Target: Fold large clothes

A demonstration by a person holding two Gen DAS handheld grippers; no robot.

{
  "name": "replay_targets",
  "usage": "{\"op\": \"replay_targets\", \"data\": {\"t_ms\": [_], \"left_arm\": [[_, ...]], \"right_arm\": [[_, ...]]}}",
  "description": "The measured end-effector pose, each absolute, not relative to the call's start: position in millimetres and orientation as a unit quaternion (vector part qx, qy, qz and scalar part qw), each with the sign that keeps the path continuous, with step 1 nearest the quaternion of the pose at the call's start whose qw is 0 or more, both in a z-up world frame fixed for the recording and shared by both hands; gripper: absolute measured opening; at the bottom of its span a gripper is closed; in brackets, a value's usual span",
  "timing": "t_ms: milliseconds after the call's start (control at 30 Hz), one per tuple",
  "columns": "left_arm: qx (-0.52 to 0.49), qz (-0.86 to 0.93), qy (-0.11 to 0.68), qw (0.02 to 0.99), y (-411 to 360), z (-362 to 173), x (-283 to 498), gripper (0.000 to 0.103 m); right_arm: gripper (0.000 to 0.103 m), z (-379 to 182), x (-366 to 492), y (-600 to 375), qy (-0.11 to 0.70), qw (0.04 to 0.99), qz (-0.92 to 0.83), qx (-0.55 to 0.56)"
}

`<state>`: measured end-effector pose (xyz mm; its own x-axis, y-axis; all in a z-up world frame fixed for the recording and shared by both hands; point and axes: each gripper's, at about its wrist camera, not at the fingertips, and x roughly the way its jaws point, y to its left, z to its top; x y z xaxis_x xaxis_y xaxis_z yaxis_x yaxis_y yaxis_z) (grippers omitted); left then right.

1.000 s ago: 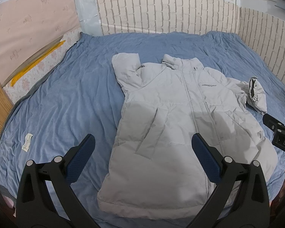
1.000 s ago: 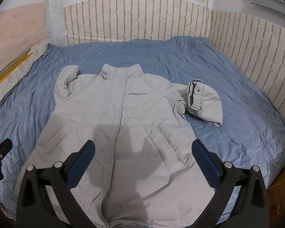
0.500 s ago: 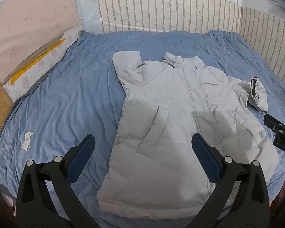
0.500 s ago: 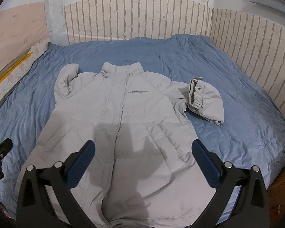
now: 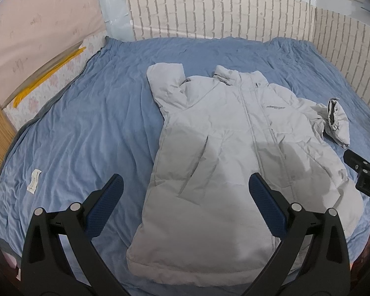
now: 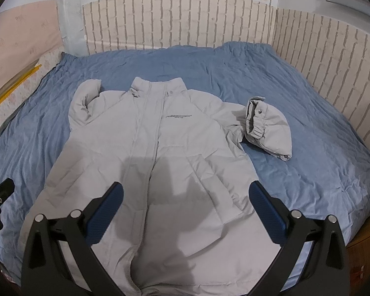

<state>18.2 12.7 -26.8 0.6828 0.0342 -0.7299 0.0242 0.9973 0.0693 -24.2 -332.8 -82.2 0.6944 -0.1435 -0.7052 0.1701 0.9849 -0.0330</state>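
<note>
A small white label lies at 9 o'clock on the blue bed. The left claw hangs released above the pale grey padded jacket, spread front-up mid-bed. The right claw is likewise released; a bunched sleeve cuff sits at 2 o'clock.
</note>
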Motion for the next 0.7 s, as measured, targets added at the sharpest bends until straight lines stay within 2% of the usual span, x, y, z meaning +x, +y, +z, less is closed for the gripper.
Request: {"op": "replay_targets", "data": {"t_ms": [400, 700], "left_arm": [[0.04, 0.004, 0.411, 0.911, 13.7, -36.8, 27.5, 0.1], [0.015, 0.019, 0.405, 0.914, 30.5, -30.8, 46.3, 0.1]], "right_arm": [[0.101, -86.1, -12.7, -337.1, 0.395, 0.915, -0.083, 0.018], [0.101, -81.7, 7.9, -349.1, 0.404, 0.912, -0.006, 0.07]]}}
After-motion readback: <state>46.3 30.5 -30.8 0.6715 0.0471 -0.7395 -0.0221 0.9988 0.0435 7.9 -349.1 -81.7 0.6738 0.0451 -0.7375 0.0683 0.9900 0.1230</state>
